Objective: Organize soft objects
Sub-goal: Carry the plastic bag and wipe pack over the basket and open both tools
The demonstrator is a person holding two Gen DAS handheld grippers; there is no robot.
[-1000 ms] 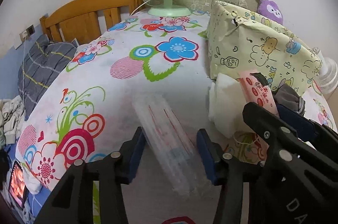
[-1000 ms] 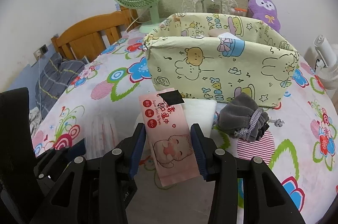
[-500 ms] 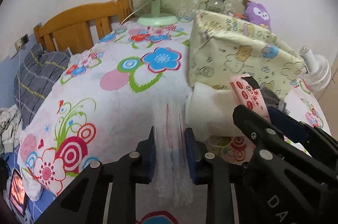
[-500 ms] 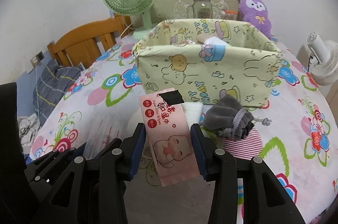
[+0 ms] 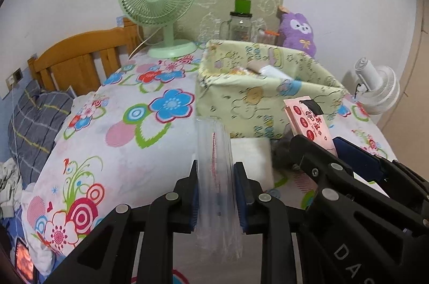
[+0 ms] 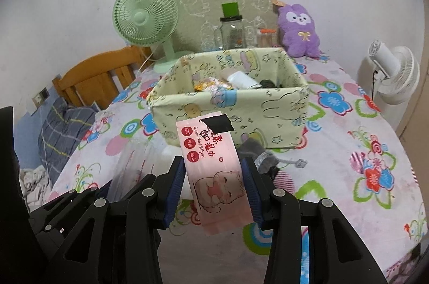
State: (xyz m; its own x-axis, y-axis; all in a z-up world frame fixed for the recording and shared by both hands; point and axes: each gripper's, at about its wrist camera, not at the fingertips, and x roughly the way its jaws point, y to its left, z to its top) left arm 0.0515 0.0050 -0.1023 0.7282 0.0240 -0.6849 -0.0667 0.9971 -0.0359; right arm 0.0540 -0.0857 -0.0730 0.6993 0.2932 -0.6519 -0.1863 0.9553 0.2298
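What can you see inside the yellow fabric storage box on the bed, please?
Inside the fabric box: a crinkly snack packet, a white tube-like item and something dark. The front wall hides the box's floor and anything lower down.

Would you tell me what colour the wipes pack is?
The wipes pack is pink with red print and a cartoon cat, clearest in the right wrist view.

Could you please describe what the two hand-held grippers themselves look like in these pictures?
Both look alike: the left hand-held gripper and the right hand-held gripper have matte black plastic bodies with cut-out openings, round silver bolt heads at the joints, and blue pads lining the inside of each finger. White letters, partly cut off, mark the right one's body. No cables or sleeves show.
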